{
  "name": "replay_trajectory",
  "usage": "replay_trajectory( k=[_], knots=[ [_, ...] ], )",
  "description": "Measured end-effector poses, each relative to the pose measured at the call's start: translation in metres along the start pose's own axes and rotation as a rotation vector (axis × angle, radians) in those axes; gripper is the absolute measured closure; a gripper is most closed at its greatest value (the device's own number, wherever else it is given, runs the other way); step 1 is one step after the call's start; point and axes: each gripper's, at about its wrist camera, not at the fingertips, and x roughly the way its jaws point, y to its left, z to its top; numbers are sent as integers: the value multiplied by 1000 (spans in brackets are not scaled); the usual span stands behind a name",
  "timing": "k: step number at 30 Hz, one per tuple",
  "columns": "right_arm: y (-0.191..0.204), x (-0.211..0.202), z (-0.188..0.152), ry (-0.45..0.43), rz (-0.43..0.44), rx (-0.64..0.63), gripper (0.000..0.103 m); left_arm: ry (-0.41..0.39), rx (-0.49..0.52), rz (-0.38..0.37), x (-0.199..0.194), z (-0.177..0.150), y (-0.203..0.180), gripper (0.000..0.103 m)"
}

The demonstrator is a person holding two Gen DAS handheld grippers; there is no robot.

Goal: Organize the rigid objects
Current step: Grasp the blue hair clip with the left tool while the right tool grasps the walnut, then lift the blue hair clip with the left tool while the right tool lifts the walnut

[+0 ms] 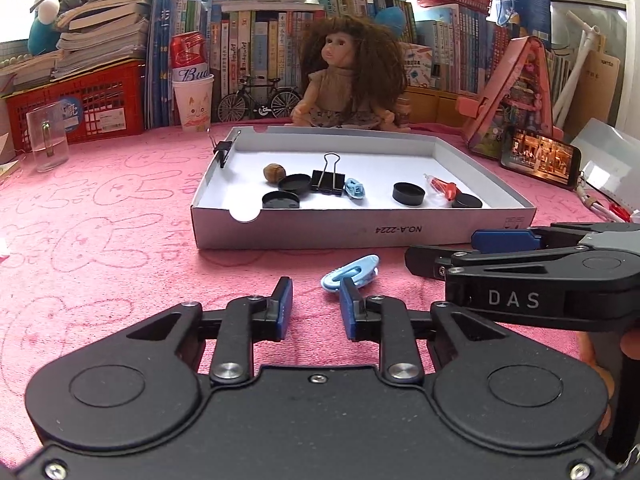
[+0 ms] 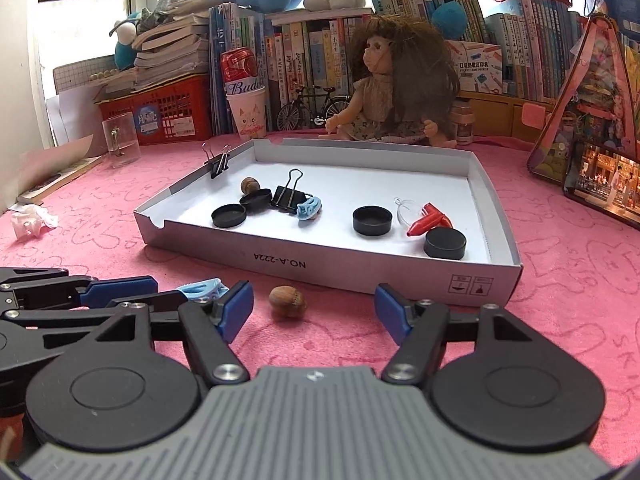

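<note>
A shallow white box sits on the pink cloth. It holds a black binder clip, a walnut, several black caps, a small blue clip and a red-tipped piece. A light-blue clip lies on the cloth in front of the box, just beyond my open, empty left gripper. A second walnut lies on the cloth between the fingers of my open, empty right gripper. The right gripper shows at the right of the left wrist view.
A small binder clip is clipped on the box's left wall. A doll, a toy bicycle, a can in a paper cup, a glass mug, a phone and books stand behind. Crumpled paper lies at left.
</note>
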Motion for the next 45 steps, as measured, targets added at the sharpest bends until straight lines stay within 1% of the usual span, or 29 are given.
replay_trajectory(
  k=[2,3,4,5,10,12,16,21,27,31,35,39,41,42,43,44,45],
  knots=[
    [2,4,1,19,7,2,56,-3,-1,5,0,0,2,76],
    [4,5,0,27,6,-1,61,-3,-2,7,0,0,2,76],
    [5,6,0,31,11,-1,71,-3,-4,7,1,0,3,76],
    [6,6,-1,33,12,-1,79,-3,-7,7,1,0,3,76],
    [5,1,-4,18,-2,-3,79,-5,-15,4,2,0,2,72],
    [2,-1,-5,15,-11,0,79,-6,-12,1,3,0,0,67],
    [-6,-6,-7,13,-28,12,79,-11,4,13,5,0,-2,66],
    [-13,-9,-9,10,-39,30,79,-12,1,37,9,2,0,66],
    [-12,-9,-10,1,-50,31,79,-11,-28,91,13,6,11,66],
    [-12,-10,-12,-6,-69,13,78,-15,-43,89,12,6,14,63],
    [-15,-13,-13,-7,-80,13,73,-29,-38,54,7,4,12,59],
    [-19,-15,-14,-9,-91,19,73,-44,-26,20,4,4,5,51],
    [-19,-16,-14,-12,-93,23,72,-47,-21,5,4,4,1,49],
    [-19,-17,-14,-13,-94,25,69,-47,-16,0,5,4,0,48],
    [-20,-17,-14,-13,-93,31,61,-45,-12,-1,5,4,-2,48],
    [-20,-18,-14,-15,-91,40,57,-44,-10,-1,6,5,-3,48],
    [-20,-18,-13,-17,-89,47,57,-43,-8,-3,7,5,-5,48]
  ],
)
